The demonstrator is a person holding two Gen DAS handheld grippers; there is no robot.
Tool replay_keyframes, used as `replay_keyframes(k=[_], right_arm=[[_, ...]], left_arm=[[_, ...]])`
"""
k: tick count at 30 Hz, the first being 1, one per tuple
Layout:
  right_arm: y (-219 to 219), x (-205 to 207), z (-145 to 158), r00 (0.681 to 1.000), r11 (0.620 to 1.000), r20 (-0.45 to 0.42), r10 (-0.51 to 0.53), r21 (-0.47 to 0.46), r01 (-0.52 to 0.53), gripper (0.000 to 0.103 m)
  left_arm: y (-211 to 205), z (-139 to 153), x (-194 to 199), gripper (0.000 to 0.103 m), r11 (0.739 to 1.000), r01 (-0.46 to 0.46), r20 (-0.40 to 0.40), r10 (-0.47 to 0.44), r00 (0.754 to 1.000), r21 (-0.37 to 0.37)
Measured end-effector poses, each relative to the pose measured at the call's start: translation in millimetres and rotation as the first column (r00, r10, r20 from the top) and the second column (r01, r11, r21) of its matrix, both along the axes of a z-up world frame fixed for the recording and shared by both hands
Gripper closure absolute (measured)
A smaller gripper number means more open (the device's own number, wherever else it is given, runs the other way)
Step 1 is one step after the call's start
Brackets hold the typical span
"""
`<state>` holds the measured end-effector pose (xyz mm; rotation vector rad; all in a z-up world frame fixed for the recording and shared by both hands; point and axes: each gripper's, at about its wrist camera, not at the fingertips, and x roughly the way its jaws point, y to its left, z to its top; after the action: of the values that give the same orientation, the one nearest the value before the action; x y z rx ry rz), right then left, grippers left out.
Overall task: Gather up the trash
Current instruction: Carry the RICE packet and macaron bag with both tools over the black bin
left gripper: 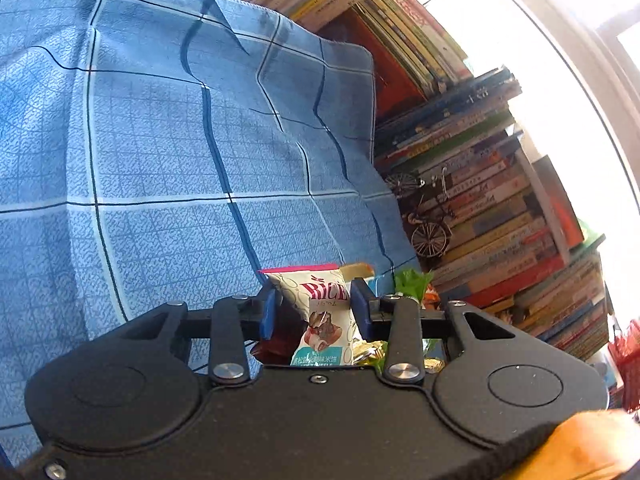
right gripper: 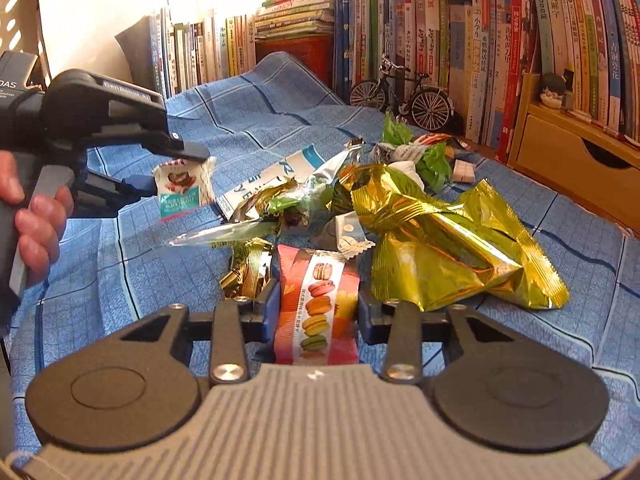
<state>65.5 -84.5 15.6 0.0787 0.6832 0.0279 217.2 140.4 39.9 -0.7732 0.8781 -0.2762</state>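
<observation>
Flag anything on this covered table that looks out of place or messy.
Crumpled snack wrappers lie heaped on the blue checked cloth, including a big gold foil bag and green scraps. The cloth itself is rumpled, humped up near the books.

I see rows of books point(right gripper: 460, 64), a model bicycle point(right gripper: 400, 94) and a wooden drawer point(right gripper: 572, 152) beyond the blue checked cloth point(right gripper: 120, 272).

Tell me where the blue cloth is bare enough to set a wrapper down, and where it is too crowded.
Bare blue checked cloth lies left of the wrapper pile, below the left gripper. More lies right of the gold foil bag, toward the wooden drawer unit. The middle, from macaron wrapper to model bicycle, is crowded.
</observation>
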Motion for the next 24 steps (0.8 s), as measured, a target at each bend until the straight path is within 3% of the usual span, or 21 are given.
replay_keyframes(k=[3,8,12,24], right_arm=[[-0.8,-2.4,2.5,1.000,1.000,0.004,0.000,0.008,0.000,0.060],[-2.7,-10.6,7.9,1.000,1.000,0.015,0.002,0.019,-0.002,0.059],[-4.3,-20.0,11.4,1.000,0.999,0.013,0.000,0.036,0.000,0.059],[11.8,-49.3,21.8,0.997,0.997,0.023,0.079,0.024,-0.080,0.059]], left_arm=[[1.5,9.7,0.6,0.068,0.999,-0.001,0.014,0.000,1.000,0.041],[7.8,20.3,-7.2,0.068,0.999,-0.034,0.002,0.034,0.999,0.000],[9.7,30.8,-17.4,0.068,0.999,-0.033,0.032,0.031,0.999,0.036],[35.8,50.7,-60.1,0.068,0.996,-0.076,0.060,0.074,0.995,0.037]])
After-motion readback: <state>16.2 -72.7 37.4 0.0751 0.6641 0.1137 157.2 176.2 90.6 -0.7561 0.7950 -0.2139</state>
